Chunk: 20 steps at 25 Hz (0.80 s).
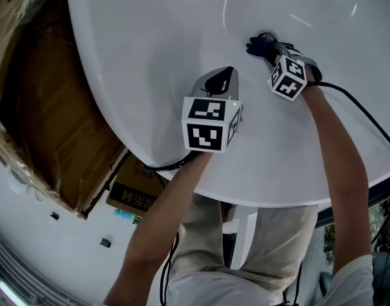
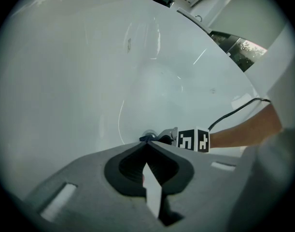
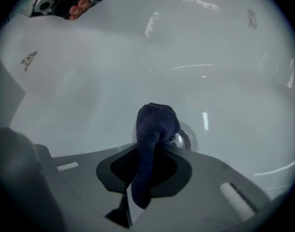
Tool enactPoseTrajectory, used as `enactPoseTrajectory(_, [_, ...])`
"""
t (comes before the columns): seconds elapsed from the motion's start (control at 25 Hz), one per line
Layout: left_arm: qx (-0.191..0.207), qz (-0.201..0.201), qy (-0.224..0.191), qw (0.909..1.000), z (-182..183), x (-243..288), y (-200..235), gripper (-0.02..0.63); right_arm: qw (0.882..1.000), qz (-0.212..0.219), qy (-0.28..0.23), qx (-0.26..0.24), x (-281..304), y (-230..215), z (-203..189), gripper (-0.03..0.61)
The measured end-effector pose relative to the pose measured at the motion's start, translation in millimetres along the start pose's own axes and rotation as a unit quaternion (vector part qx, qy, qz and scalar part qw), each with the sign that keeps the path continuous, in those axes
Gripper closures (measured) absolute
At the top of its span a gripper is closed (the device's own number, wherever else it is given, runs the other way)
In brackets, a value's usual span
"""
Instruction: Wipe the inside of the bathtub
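The white bathtub fills the head view, and both grippers reach into it. My right gripper is shut on a dark blue cloth and presses it on the tub floor at the chrome drain. In the right gripper view the cloth bunches up between the jaws of the right gripper. My left gripper hovers over the tub's inner wall, to the left of the right one. Its jaws are shut with nothing in them. From the left gripper view, the right gripper rests at the drain.
A cardboard box stands to the left of the tub, and a smaller printed box lies under the tub's rim. A black cable runs from the right gripper over the rim.
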State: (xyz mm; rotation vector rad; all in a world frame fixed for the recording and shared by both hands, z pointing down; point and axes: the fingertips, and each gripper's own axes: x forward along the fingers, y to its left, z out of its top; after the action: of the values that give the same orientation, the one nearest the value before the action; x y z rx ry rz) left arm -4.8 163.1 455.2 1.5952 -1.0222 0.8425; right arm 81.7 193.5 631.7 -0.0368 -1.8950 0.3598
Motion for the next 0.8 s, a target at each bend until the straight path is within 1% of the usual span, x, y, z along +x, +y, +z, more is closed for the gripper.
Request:
enactPoseTrajectory(0.12, [0.002, -0.002, 0.001, 1.0000, 0.5, 2.2, -0.5, 0.615, 1.000, -0.007, 0.010, -0.004, 4.4, 1.7, -1.0, 0.529])
enactPoseTrajectory(0.2, [0.003, -0.003, 0.002, 1.0000, 0.3, 3.5, -0.8, 0.615, 1.000, -0.004, 0.015, 0.002, 4.2, 2.1, -1.2, 0.529])
enactPoseTrajectory(0.28, [0.003, -0.003, 0.004, 1.0000, -1.0, 3.9, -0.6, 0.615, 1.000, 0.007, 0.018, 0.012, 4.5, 4.0, -0.3, 0.529])
enactPoseTrajectory(0.6, [0.003, -0.001, 0.005, 1.0000, -1.5, 4.9, -0.7, 0.615, 0.998, 0.049, 0.024, 0.023, 3.8, 10.0, 0.3, 0.529])
enactPoseTrajectory(0.8, [0.002, 0.001, 0.008, 1.0000, -3.5, 5.2, -0.6, 0.615, 0.992, 0.111, 0.053, -0.036, 7.8, 51.5, -5.7, 0.528])
